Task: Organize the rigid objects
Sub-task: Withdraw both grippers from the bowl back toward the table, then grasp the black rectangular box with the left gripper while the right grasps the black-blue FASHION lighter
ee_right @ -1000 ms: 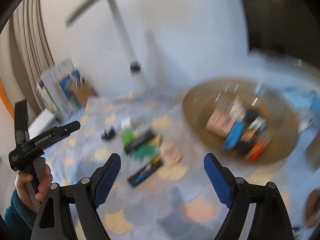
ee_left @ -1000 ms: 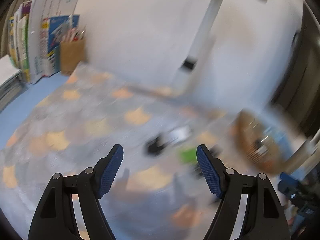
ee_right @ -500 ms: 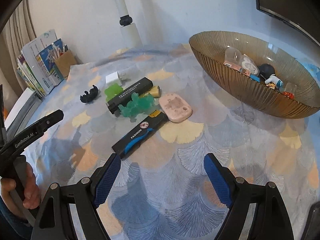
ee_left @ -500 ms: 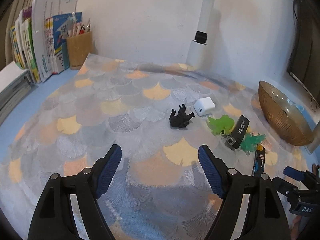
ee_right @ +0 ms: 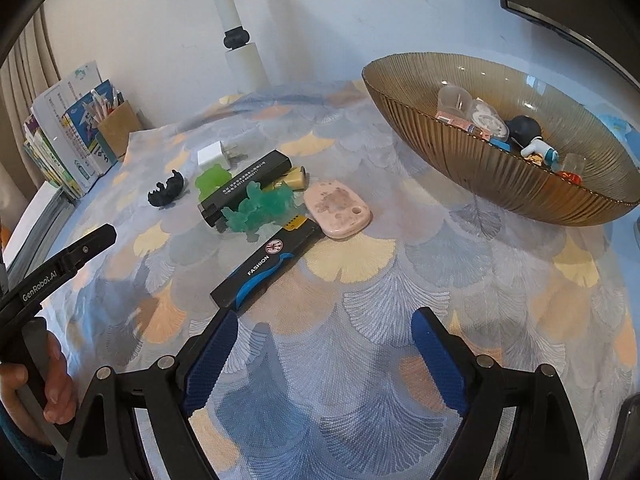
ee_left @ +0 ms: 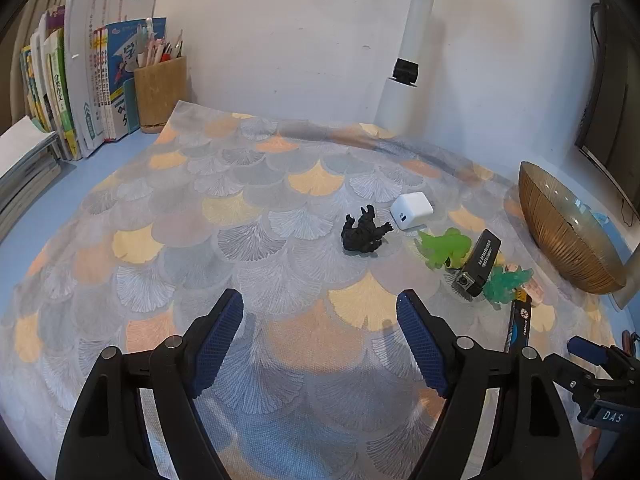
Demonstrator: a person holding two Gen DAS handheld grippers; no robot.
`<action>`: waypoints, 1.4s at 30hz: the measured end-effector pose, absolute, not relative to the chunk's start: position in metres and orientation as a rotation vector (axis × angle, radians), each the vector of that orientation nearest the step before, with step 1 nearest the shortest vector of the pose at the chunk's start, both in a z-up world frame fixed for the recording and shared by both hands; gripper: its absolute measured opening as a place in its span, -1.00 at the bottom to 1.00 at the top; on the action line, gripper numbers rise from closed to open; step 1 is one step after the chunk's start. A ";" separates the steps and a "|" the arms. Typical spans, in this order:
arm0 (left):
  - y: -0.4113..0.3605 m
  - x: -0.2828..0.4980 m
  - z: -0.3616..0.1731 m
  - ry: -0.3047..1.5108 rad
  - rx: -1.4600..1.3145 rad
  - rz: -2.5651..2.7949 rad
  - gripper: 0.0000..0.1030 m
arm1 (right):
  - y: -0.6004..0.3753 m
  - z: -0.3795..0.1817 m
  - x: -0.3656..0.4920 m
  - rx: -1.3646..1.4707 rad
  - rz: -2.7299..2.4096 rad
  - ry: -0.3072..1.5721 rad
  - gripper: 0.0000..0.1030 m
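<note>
Left tongs (ee_left: 320, 344) agape, right tongs (ee_right: 322, 360) agape

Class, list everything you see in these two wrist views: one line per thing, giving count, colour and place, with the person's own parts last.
Bowl: one, amber ribbed glass, right of the cloth, holding small toys.
FASHION box: one, black and blue, nearest the right gripper.
Black box: one, black with white print, among the toys.
Pink case: one, pink, beside the FASHION box.
Teal figure: one, translucent, against the black box.
Green figure: one, light green, beside the charger.
Black figure: one, left of the pile.
Charger: one, white, behind the figures.
Pen holder: one, brown, far left corner.
Books: several, upright, far left.
Left hand-held gripper: one, black with blue pads, open.
Right hand-held gripper: one, same colours, open.
</note>
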State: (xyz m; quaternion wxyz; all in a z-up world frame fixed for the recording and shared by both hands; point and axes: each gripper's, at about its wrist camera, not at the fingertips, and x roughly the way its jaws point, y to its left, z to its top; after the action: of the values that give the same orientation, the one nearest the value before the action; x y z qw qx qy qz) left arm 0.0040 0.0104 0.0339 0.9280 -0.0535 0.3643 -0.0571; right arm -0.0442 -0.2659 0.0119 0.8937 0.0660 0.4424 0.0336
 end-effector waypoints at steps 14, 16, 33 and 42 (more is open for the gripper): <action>-0.036 0.028 0.047 0.859 -0.027 -0.400 0.50 | -0.195 0.011 -0.008 0.034 0.045 0.973 -0.08; -0.049 0.028 0.043 0.864 0.007 -0.428 0.50 | -0.193 0.009 -0.009 -0.016 0.026 0.958 -0.23; -0.114 0.068 0.034 0.903 0.191 -0.591 -0.01 | -0.266 0.012 -0.041 0.051 0.097 0.922 -0.56; -0.109 0.076 0.032 0.914 0.146 -0.651 -0.02 | -0.251 0.010 -0.026 -0.002 0.125 0.938 0.00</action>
State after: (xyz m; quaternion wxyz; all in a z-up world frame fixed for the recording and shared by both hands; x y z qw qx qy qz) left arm 0.0759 -0.1086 0.0318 0.8441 0.0691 0.4332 -0.3083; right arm -0.0256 -0.2513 0.0097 0.8902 -0.0010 0.4517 0.0601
